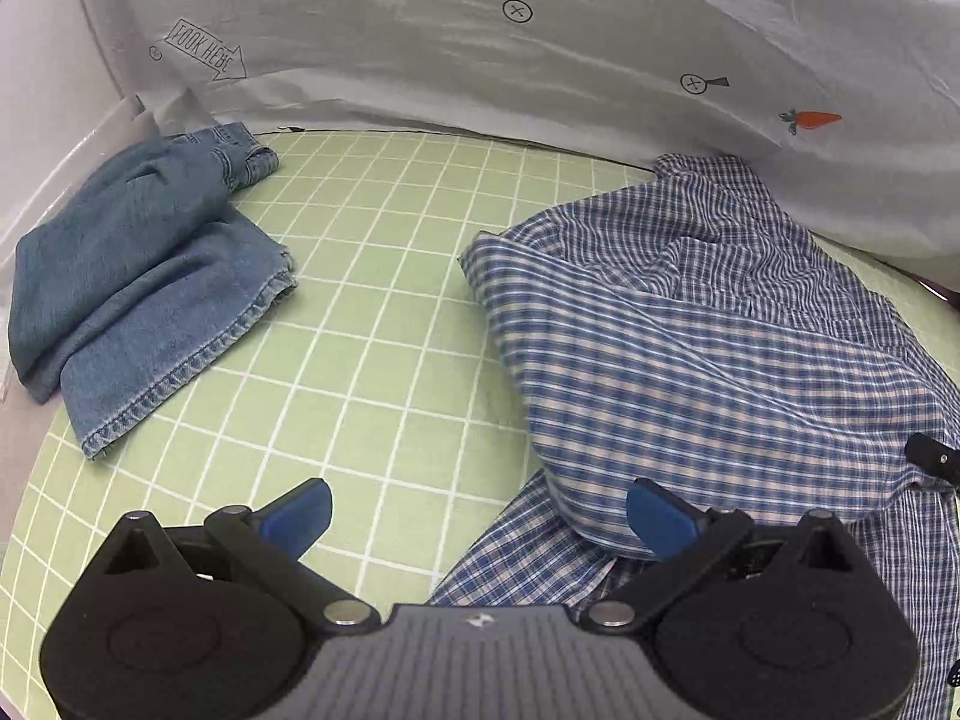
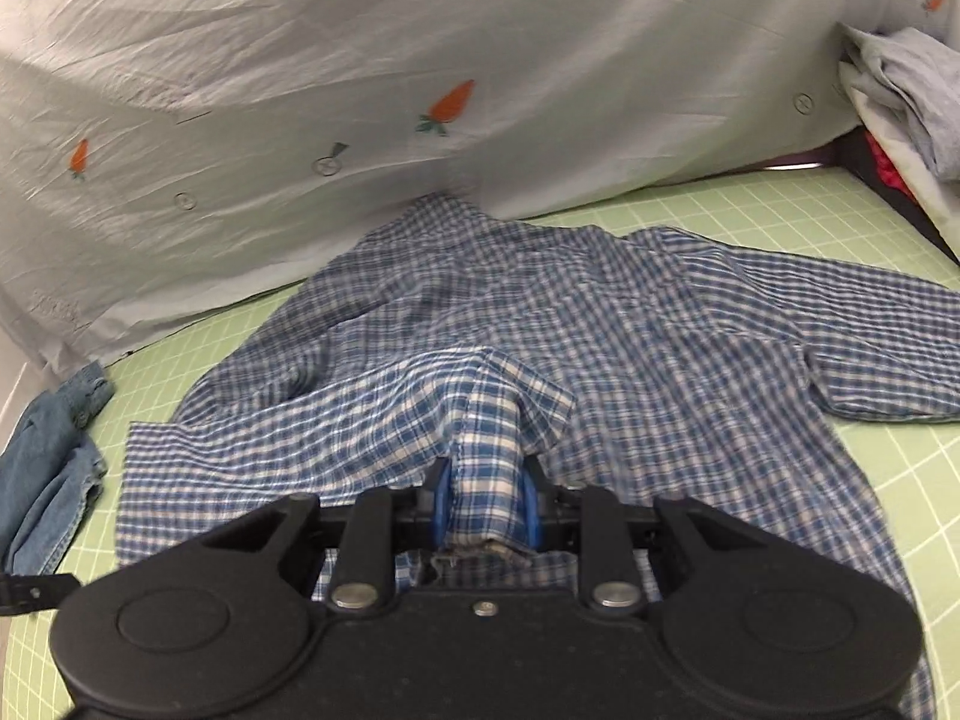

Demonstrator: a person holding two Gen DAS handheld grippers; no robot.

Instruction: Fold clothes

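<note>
Right gripper (image 2: 487,501) clamped on a fold of the shirt (image 2: 630,324). Left gripper (image 1: 477,516) wide open, empty. Far sheet (image 1: 420,48) reads "LOOK HERE", left.

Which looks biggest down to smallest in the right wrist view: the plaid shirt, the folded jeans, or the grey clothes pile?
1. plaid shirt, though it lies nearest the camera.
2 and 3. folded jeans and grey clothes pile look alike; both are cut off by the frame edge, so no ranking.
</note>
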